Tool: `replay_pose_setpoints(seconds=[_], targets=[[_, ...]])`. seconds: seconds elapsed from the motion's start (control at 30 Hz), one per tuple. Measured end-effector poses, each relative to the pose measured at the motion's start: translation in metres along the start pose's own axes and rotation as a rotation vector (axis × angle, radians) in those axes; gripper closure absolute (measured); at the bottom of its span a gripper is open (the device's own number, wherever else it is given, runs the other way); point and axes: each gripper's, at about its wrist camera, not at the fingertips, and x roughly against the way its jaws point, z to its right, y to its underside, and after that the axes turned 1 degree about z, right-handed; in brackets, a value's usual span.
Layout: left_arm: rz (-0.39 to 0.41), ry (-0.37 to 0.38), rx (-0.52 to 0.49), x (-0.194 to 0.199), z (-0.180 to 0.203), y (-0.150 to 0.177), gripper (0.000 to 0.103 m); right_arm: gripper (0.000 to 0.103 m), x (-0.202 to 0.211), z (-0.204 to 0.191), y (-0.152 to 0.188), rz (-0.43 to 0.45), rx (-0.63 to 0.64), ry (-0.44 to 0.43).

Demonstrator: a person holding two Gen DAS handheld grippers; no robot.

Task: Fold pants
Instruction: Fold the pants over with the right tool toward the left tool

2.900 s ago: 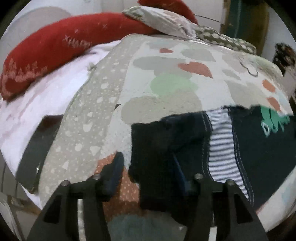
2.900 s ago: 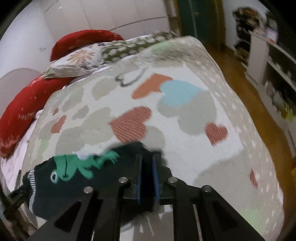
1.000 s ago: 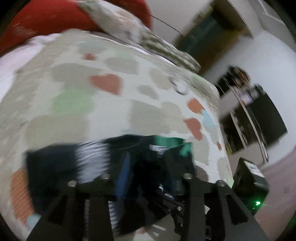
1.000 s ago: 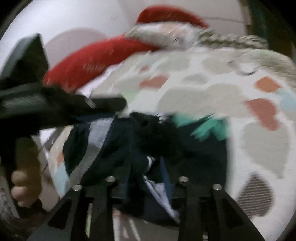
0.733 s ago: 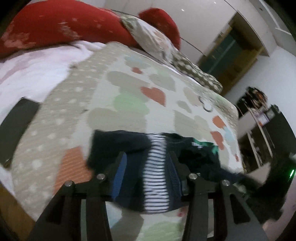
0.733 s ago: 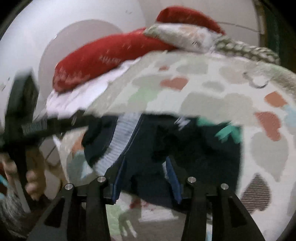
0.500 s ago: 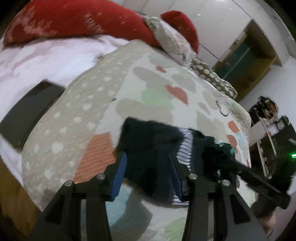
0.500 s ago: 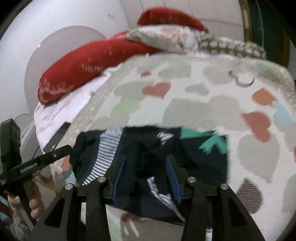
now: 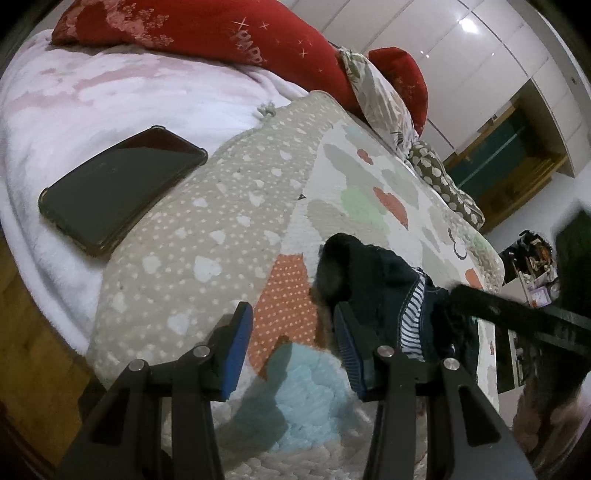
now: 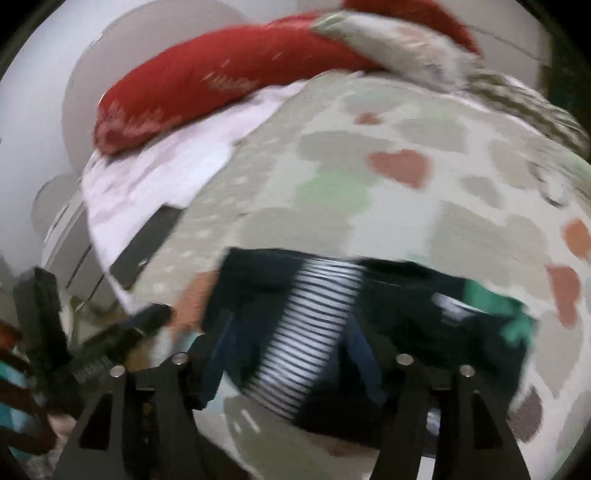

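The dark navy pants (image 9: 373, 273) lie bunched and folded on the heart-patterned blanket (image 9: 354, 206); a striped band (image 10: 314, 325) and a green print (image 10: 517, 325) show on them. My left gripper (image 9: 291, 314) is open over bare blanket, nothing between its blue pads (image 9: 236, 343); the pants' left edge sits just beyond its right finger. My right gripper (image 10: 291, 336) hovers over the striped band, its jaws opening wide, pads not pressing the cloth. This view is blurred. The right gripper (image 9: 517, 317) also crosses the left wrist view.
A black phone (image 9: 122, 184) lies on the white-pink fleece (image 9: 110, 81) left of the blanket. Red pillows (image 9: 207, 33) and a patterned cushion (image 9: 380, 96) line the far side. The bed's near edge drops to wooden floor (image 9: 33, 354). My left gripper (image 10: 110, 336) and a hand show at lower left.
Both grippers let go of the pants. The left one moved left off the cloth onto bare blanket. The right one widened its jaws and lifted; the pants now lie folded.
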Motion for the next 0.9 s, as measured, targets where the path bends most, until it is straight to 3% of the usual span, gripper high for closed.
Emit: replay_pose_setpoints(seconds=[0.1,0.27,0.37,0.4,0.53,0.7,0.73,0.77,0.83,0.9], targets=[[-0.004,0.014,0.001,0.0,-0.003,0.003,0.059,0.035,-0.04,-0.025,-0.019,-0.119,-0.002,-0.017],[-0.024,0.045,0.001,-0.009,-0.005,0.008,0.048,0.029,-0.108,-0.048,-0.034,-0.262,0.034,0.12],[-0.022,0.07,-0.004,-0.013,-0.002,0.011,0.044,0.026,-0.129,-0.054,-0.032,-0.299,0.085,0.212],[-0.021,0.075,-0.01,-0.013,0.0,0.012,0.044,0.029,-0.13,-0.056,-0.031,-0.295,0.1,0.224],[-0.03,0.117,-0.027,-0.018,0.013,0.016,0.044,0.07,-0.115,-0.055,-0.03,-0.25,0.111,0.227],[-0.017,0.135,-0.106,-0.028,0.043,0.022,0.044,0.076,-0.085,-0.043,-0.028,-0.193,0.051,0.143],[-0.022,0.128,-0.138,-0.032,0.052,0.022,0.051,0.077,-0.08,-0.041,-0.026,-0.182,0.041,0.127],[-0.029,0.128,-0.157,-0.035,0.059,0.022,0.07,0.077,-0.074,-0.038,-0.025,-0.166,0.028,0.111],[-0.062,0.142,-0.184,-0.041,0.073,0.02,0.09,0.079,-0.064,-0.033,-0.023,-0.145,0.013,0.089],[-0.054,0.146,-0.209,-0.038,0.088,0.018,0.09,0.079,-0.053,-0.024,-0.023,-0.116,-0.012,0.064]])
